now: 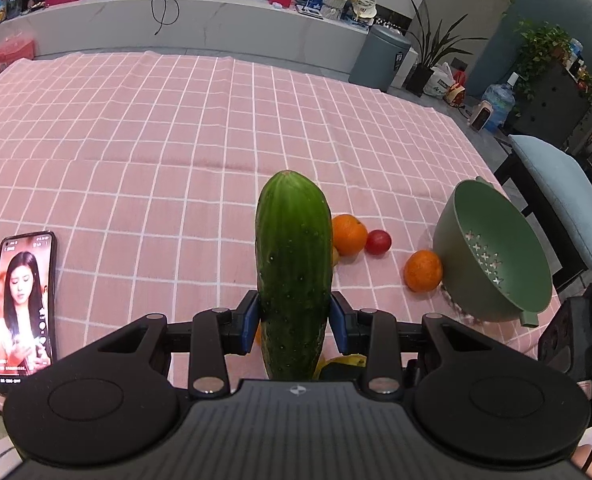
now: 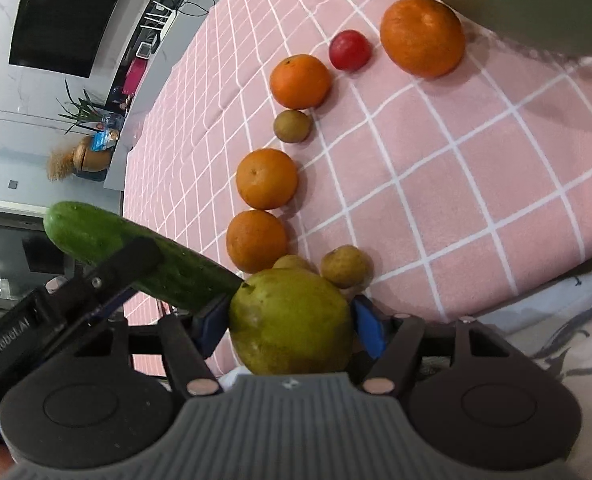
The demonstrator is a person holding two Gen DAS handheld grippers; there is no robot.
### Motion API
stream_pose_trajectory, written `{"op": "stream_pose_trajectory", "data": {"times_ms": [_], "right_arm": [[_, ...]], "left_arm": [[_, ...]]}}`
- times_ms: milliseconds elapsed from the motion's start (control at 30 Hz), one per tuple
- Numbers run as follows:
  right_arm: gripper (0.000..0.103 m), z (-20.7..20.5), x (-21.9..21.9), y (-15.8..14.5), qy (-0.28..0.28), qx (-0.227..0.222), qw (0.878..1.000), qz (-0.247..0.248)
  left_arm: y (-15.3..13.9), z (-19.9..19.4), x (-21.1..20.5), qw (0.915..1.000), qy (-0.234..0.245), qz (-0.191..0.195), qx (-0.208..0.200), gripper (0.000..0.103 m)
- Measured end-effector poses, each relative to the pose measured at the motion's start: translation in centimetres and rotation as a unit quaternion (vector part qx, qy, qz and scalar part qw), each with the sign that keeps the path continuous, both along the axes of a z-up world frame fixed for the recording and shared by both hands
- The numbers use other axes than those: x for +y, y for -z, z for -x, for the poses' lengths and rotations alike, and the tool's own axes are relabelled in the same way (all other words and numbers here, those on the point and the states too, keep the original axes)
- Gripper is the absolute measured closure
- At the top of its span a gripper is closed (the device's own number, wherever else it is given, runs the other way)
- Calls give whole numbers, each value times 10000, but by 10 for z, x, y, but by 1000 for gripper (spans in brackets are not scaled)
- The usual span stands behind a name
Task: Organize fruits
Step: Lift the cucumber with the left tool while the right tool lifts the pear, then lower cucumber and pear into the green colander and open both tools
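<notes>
Pink cloth (image 1: pixel 144 132) wide open; colander (image 1: pixel 495 248) nr right edge.

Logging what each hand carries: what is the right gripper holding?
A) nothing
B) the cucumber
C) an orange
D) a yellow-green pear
D: in the right wrist view the right gripper has its blue pads pressed on either side of the pear, while the cucumber sits in the left gripper.

Cucumber (image 1: pixel 294 264) dark green, bumpy, clamped upright-ish off the cloth; yellow-green pear (image 2: pixel 290 322) gripped near edge; four oranges (image 2: pixel 267 178), red fruit (image 2: pixel 349 50), small brownish fruits (image 2: pixel 292 126) lie in a curved row toward the tilted green colander (image 1: pixel 495 256) at right.
</notes>
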State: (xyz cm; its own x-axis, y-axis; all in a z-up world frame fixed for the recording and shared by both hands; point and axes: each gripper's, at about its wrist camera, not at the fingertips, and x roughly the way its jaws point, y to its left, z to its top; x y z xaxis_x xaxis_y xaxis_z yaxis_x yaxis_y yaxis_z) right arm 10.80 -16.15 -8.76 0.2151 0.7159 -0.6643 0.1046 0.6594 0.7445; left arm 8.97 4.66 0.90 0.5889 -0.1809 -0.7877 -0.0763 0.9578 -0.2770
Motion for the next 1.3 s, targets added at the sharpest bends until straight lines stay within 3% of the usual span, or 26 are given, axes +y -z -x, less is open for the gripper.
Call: {"op": "stream_pose_trajectory", "data": {"times_ms": [300,633,867,1067,1300], "right_arm": [[41,5,5,-10,-87,-238,9995,191],[41,4,-8,-55,-6,-889,9957,248],[41,-6,-43,-84,334,-1278,9907,315],[41,-24,-89,-118,639,-1820,9784,745],[40,-53,-130,-142,658,-2355,9541,1731]], "left_arm": [[-2,2,9,10000,-78,42,6,62],[-26,-8,-5,9993,82,-63,-356,62],[-49,-28,-31,9974,320,-11,-642,62],[-70,-52,-72,9925,749,152,-952,62],[-79,-84,-122,9851,1178,424,-1177,62]]}}
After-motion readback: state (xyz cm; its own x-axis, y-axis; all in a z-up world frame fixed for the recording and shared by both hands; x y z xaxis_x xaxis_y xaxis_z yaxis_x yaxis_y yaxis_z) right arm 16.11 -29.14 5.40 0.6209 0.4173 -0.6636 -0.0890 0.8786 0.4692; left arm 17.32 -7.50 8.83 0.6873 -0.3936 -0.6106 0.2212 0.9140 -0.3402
